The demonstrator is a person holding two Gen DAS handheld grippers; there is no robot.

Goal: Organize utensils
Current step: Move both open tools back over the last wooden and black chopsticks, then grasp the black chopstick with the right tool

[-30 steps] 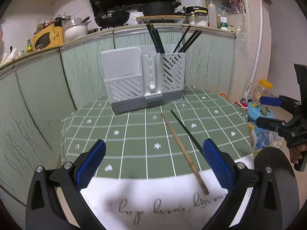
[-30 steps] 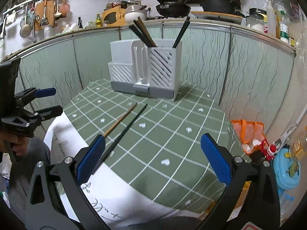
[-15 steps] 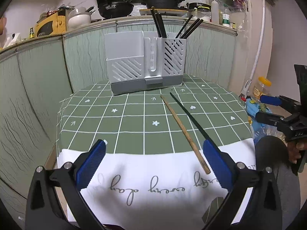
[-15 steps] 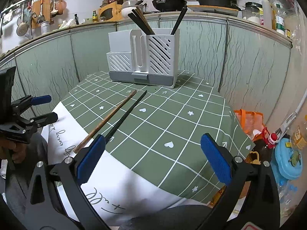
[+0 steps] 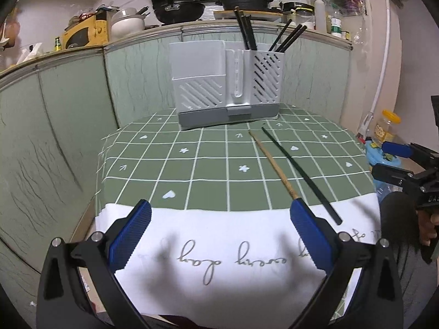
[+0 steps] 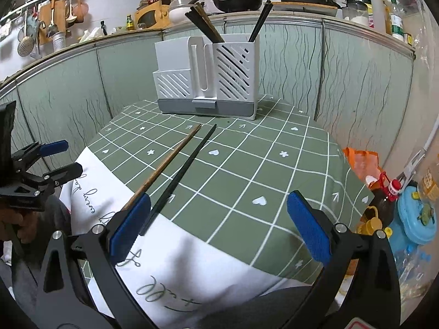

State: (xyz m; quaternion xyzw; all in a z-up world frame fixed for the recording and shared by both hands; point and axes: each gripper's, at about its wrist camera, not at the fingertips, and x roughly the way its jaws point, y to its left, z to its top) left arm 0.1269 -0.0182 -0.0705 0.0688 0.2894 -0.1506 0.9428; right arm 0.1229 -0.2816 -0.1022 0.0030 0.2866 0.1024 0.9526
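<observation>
Right wrist view alone: hanging ladles (image 6: 26,39), perhaps; both tongs (image 6: 218,220) (image 5: 219,234) spread, empty.

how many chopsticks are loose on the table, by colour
wooden chopstick: 1
black chopstick: 1
total: 2 loose on the tablecloth; more stand in the utensil holder, not counted
</observation>
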